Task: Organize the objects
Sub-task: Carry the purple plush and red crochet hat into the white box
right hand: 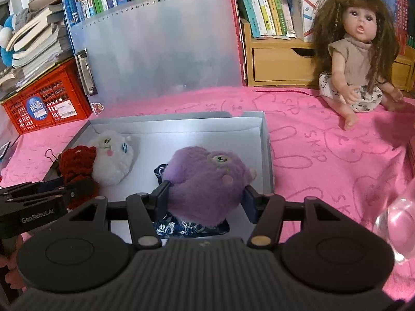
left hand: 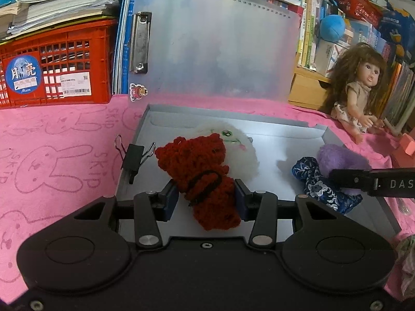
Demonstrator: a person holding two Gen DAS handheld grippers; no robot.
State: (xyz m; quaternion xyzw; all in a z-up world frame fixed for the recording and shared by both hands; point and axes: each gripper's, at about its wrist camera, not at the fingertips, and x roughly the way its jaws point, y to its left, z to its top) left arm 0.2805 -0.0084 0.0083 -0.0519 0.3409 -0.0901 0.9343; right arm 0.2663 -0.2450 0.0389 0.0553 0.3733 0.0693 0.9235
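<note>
**Two toys held over the grey box**

Left wrist: left gripper (left hand: 206, 197) pinches the red crochet toy (left hand: 201, 173) (long axis running near to far) over the grey box (left hand: 272, 125); white plush (left hand: 240, 146) lies inside.

Right wrist: right gripper (right hand: 206, 198) clamps the purple plush (right hand: 205, 181), blue brocade pouch (right hand: 190, 228) beneath.

We see the left gripper (left hand: 206, 197) at 6 o'clock, its pads pressed on either side of a red crocheted toy (left hand: 199, 173) over the open grey box (left hand: 262, 121). A white plush (left hand: 238, 145) lies touching the toy at 12 o'clock. At 3 o'clock, a purple plush (left hand: 337, 158) sits on a blue brocade pouch (left hand: 319, 184). A black binder clip (left hand: 133, 156) sits on the box's 9 o'clock rim.
</note>
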